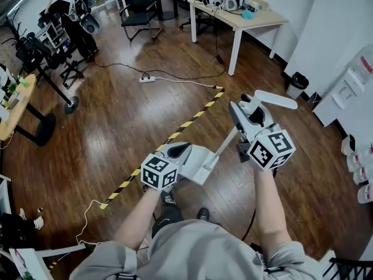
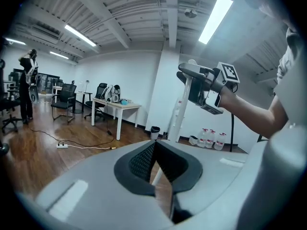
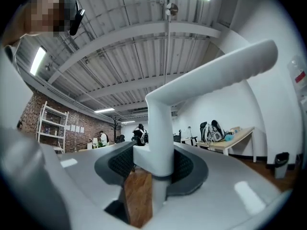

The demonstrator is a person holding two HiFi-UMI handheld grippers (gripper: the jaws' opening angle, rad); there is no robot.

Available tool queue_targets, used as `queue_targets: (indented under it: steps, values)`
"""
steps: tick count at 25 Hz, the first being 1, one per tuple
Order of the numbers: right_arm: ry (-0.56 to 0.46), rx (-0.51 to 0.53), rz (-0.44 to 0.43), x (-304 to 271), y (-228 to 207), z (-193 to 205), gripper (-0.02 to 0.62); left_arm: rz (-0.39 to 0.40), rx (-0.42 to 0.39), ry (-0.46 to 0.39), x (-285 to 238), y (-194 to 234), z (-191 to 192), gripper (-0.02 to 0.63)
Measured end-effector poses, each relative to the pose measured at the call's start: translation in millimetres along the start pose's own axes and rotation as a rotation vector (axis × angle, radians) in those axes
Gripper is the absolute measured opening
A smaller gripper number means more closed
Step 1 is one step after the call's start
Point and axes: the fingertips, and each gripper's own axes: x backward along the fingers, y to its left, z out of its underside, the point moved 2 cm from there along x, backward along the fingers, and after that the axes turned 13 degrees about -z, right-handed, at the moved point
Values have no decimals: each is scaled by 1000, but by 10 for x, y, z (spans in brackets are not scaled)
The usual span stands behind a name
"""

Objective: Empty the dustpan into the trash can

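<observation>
right gripper: pads clamped on the dustpan handle
left gripper: pads pressed near together, thin slit, nothing in it; just beside the pan
dustpan: low in front of the person, between the grippers
trash can: black, by the wall, well apart
step: likely carrying to the can
next: get the pan over the rim, then tip

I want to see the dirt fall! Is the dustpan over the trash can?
No, the dustpan is over bare floor, and the trash can stands far off by the wall.
</observation>
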Motion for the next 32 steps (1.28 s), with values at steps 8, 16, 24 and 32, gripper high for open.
queue_targets:
  steps: [8,16,24,32]
  values:
    - [87,41,128,617,-345,395,176,40,-7,32,-182,-423,175,6]
    - [162,21,234,1221,-791,1258,172,98,1,110,-461,-777,490,6]
    - [252,-88,354,1779,-1050,2242,149,168,19,204,-635,-1135,957,6]
    - [278,-122,404,1973,-1190,2753,137,169,28,258,-670,-1251,1187,6]
